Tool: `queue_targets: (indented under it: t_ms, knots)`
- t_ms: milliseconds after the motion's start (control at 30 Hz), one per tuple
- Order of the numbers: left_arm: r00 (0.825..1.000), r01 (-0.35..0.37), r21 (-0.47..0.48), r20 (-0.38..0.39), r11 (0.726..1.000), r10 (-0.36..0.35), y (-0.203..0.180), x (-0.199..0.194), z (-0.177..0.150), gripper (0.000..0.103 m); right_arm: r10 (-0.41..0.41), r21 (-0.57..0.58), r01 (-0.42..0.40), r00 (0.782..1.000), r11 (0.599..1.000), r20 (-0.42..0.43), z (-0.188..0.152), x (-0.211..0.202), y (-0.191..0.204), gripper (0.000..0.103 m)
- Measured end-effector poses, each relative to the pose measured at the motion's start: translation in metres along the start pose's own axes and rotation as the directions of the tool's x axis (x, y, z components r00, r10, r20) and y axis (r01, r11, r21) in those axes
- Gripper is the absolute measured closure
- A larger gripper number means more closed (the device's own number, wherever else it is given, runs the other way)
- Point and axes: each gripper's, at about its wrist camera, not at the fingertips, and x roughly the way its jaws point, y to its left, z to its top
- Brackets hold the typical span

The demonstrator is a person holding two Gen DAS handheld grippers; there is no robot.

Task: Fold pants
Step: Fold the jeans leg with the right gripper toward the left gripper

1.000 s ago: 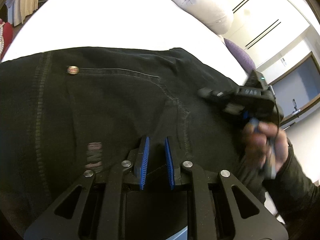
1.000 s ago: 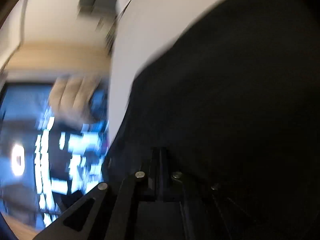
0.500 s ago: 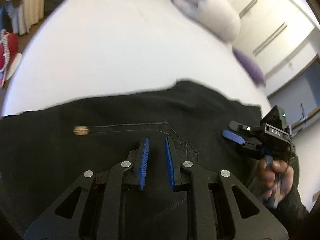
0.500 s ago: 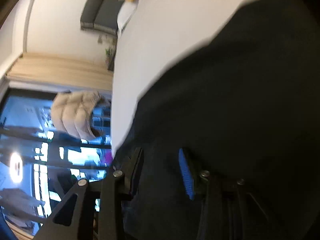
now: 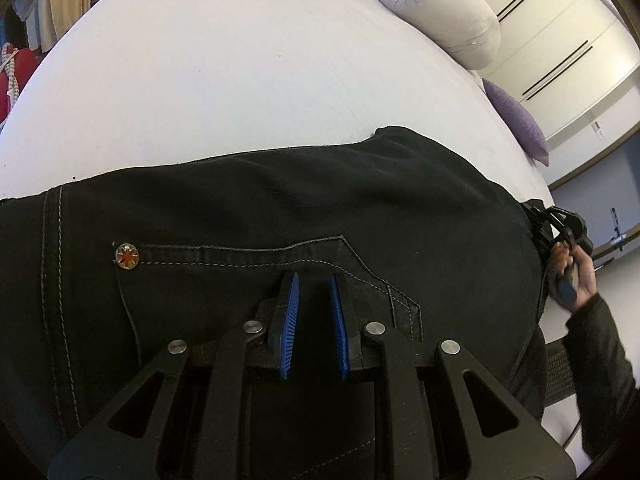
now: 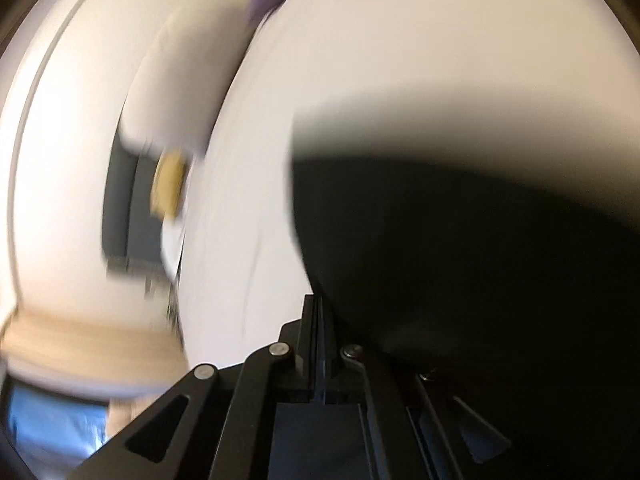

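Black denim pants (image 5: pixel 280 208) lie spread on the white bed (image 5: pixel 240 80), with a metal rivet (image 5: pixel 127 257) and a stitched pocket seam facing up. My left gripper (image 5: pixel 314 280) hovers low over the pocket seam. Its blue pads (image 5: pixel 290 312) stand a narrow gap apart with dark cloth pinched between them. My right gripper (image 5: pixel 560 224), held in a hand with a dark sleeve, sits at the right edge of the pants. In the blurred right wrist view the right gripper (image 6: pixel 318 300) is shut with nothing visible in it, and the pants (image 6: pixel 460 260) lie just to its right.
A rolled grey duvet (image 5: pixel 432 4) and a purple cushion (image 5: pixel 516 120) lie along the bed's far right side. White wardrobe doors (image 5: pixel 560 40) stand behind them. Clothes and a red bag (image 5: pixel 12 80) are at the far left. Bare sheet stretches beyond the pants.
The pants have slid lower in the left wrist view, so more bed shows. The right gripper stood open half a second ago, is shut again, and has swung to the right edge of the pants.
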Motion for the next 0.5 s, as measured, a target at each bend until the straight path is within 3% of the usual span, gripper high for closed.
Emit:
queue_targets:
  t_ms: [67,100,133,200,267,333,400,467,500]
  knots:
    - [1.000,0.008,-0.006,0.004,1.000,-0.008,0.001,0.000,-0.001,0.087,-0.082,-0.015,0.084,0.992,0.996,0.093,0.024,-0.030,-0.004,0.103]
    - [1.000,0.008,-0.009,0.006,1.000,-0.008,0.001,0.000,-0.001,0.087,-0.108,-0.028,0.112,0.986,0.993,0.130,0.030,-0.045,-0.003,0.091]
    - [1.000,0.002,-0.012,0.008,1.000,-0.002,0.000,-0.002,-0.001,0.087,-0.136,-0.042,0.144,0.978,0.989,0.155,0.035,-0.063,-0.003,0.060]
    - [0.999,-0.031,-0.010,0.008,0.999,0.031,-0.007,-0.010,0.000,0.087,-0.075,-0.084,0.087,0.987,0.993,0.142,0.023,-0.086,0.002,0.047]
    - [1.000,-0.008,0.011,0.005,1.000,0.008,-0.020,-0.015,0.003,0.087,0.043,-0.115,-0.036,0.997,0.993,0.060,0.003,-0.101,0.002,0.047]
    - [0.999,0.047,0.052,-0.007,0.998,-0.047,-0.045,-0.010,0.005,0.087,0.132,-0.130,-0.139,0.990,0.982,-0.057,-0.043,-0.098,0.009,0.046]
    - [0.994,0.096,0.103,-0.055,0.990,-0.090,-0.072,0.005,0.004,0.087,0.138,-0.144,-0.161,0.978,0.976,-0.157,-0.090,-0.080,0.017,0.046]
    - [0.991,0.101,0.146,-0.096,0.984,-0.088,-0.089,0.021,0.000,0.087,0.127,-0.124,-0.160,0.964,0.979,-0.234,-0.113,-0.068,0.001,0.049]
    - [0.991,0.091,0.169,-0.114,0.981,-0.072,-0.094,0.030,-0.003,0.087,0.103,-0.118,-0.134,0.965,0.984,-0.241,-0.113,-0.068,-0.011,0.064]
